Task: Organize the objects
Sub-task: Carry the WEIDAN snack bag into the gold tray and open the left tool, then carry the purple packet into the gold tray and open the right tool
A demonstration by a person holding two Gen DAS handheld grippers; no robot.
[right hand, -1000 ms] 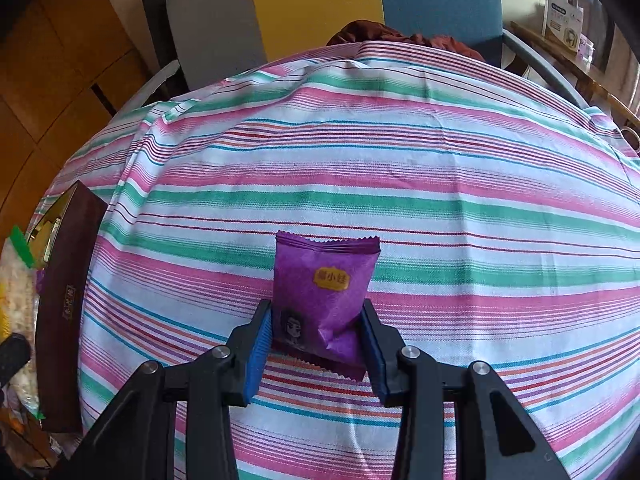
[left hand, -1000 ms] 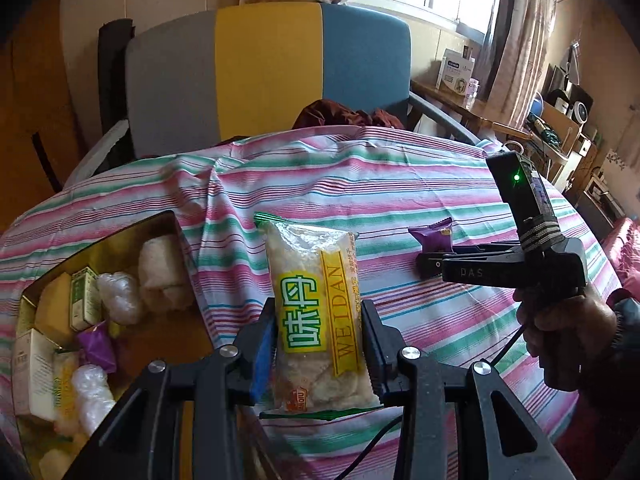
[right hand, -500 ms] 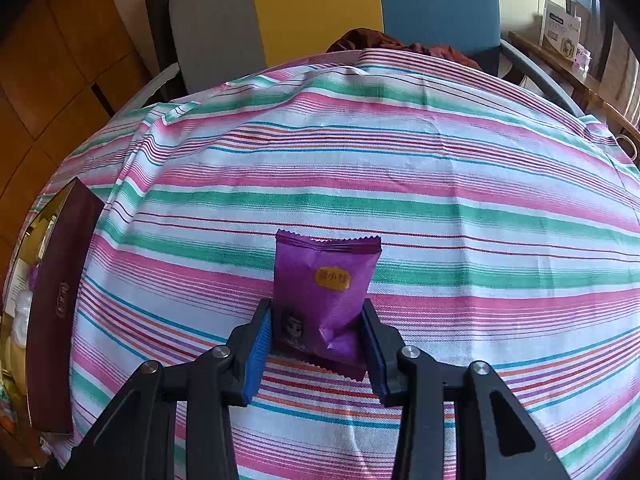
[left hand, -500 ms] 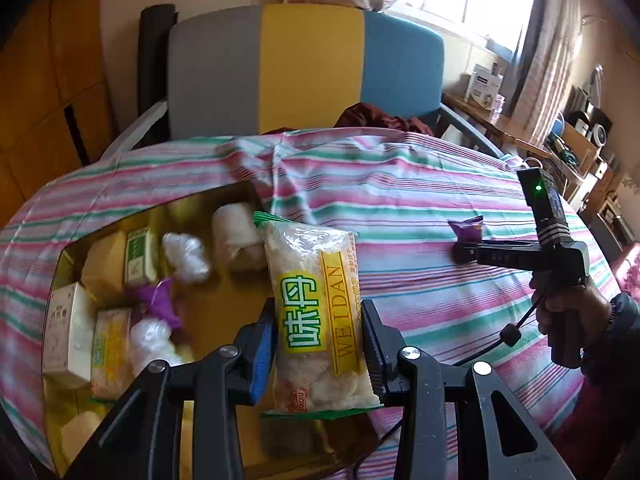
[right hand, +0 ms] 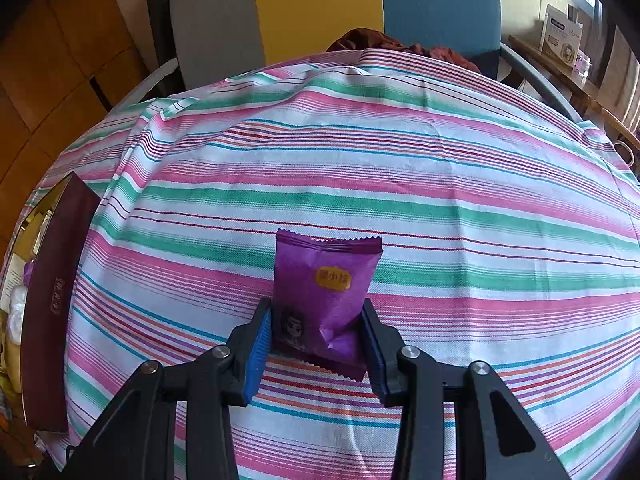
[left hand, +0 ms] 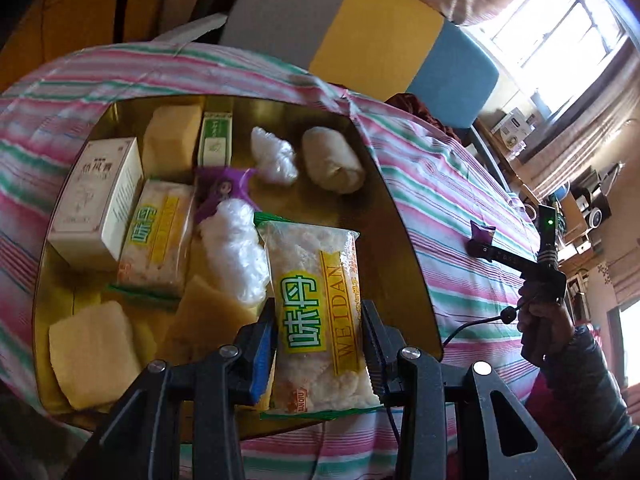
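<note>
My left gripper [left hand: 319,340] is shut on a clear snack packet with a yellow WEIDAN label [left hand: 316,312] and holds it above the open gold tin [left hand: 404,248]. The tin holds several snacks: a like packet [left hand: 154,240], a white box [left hand: 96,196], a green box [left hand: 216,140], yellow blocks [left hand: 90,348], white wrapped sweets [left hand: 236,248] and a purple packet [left hand: 218,192]. My right gripper [right hand: 318,344] is shut on a purple snack packet [right hand: 324,296] above the striped tablecloth [right hand: 400,160]. It also shows in the left wrist view [left hand: 482,240], right of the tin.
The tin's dark red outer wall [right hand: 52,300] stands at the left of the right wrist view. A grey, yellow and blue chair [right hand: 320,12] stands behind the table. Shelves with boxes [left hand: 516,132] are at the right by the window.
My left gripper has carried the WEIDAN packet left and over the tin, now looking down into it. My right gripper has stayed about where it was with the purple packet.
</note>
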